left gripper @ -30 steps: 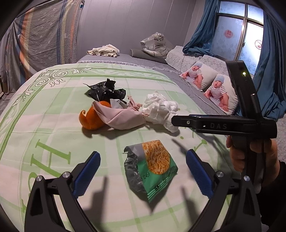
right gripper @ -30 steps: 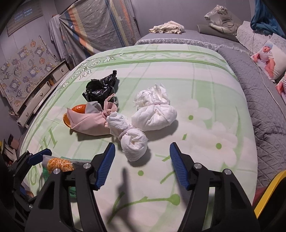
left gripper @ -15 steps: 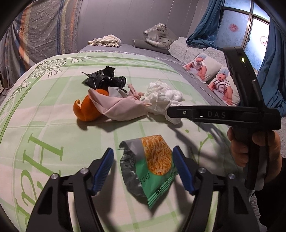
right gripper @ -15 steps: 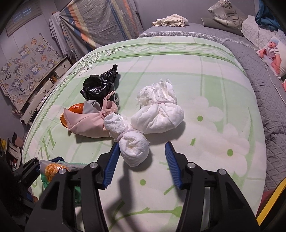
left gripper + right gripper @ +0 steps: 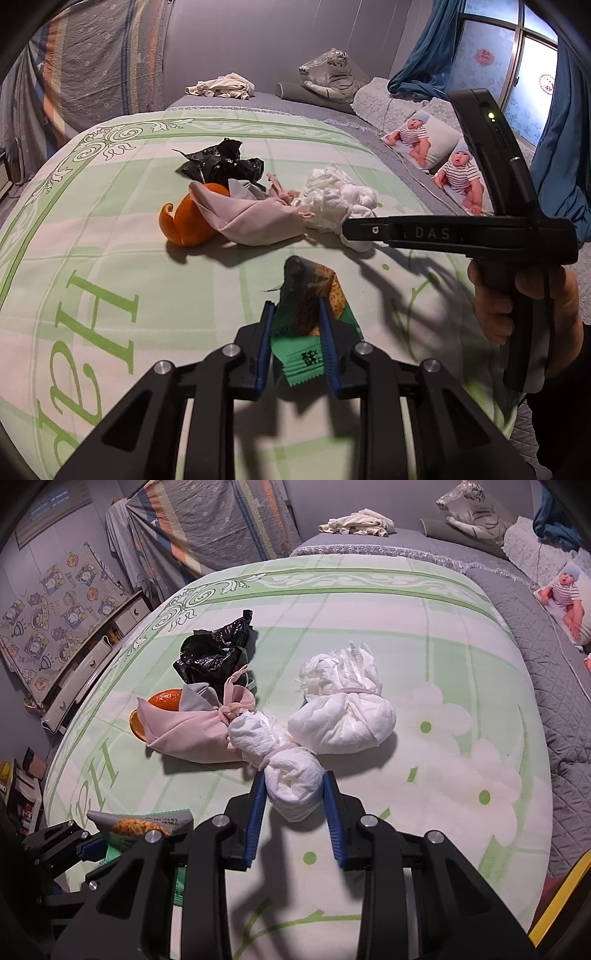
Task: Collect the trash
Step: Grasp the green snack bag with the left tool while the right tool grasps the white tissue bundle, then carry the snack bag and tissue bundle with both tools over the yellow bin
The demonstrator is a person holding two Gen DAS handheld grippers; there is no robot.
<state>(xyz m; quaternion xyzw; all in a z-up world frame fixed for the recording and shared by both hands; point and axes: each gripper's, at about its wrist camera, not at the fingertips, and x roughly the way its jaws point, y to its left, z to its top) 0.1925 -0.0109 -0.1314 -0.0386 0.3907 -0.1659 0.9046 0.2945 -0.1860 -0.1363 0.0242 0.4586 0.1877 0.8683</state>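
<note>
A green snack wrapper (image 5: 303, 334) with an orange noodle picture lies on the green bedspread (image 5: 110, 266). My left gripper (image 5: 295, 317) is closing on it, both blue pads pressing its sides so it stands folded up. My right gripper (image 5: 293, 786) is closing on a small white tied bundle (image 5: 291, 786), pads against both its sides. Beyond it lie a bigger white tied bundle (image 5: 343, 716), a pink knotted cloth bag (image 5: 188, 727), orange peel (image 5: 188, 221) and a crumpled black plastic bag (image 5: 212, 653). The left gripper with the wrapper (image 5: 140, 825) shows low left in the right wrist view.
A grey quilt (image 5: 546, 635) runs along the right side with baby-print pillows (image 5: 436, 144). A plush tiger (image 5: 332, 74) and a heap of pale clothes (image 5: 221, 86) lie at the far end. A low cabinet (image 5: 92, 664) stands left of the bed. A person's hand (image 5: 517, 306) grips the right gripper's handle.
Both grippers went from wide open to closed on their items: the left pinched the flat wrapper so it folded upright, the right closed round the small white bundle.
</note>
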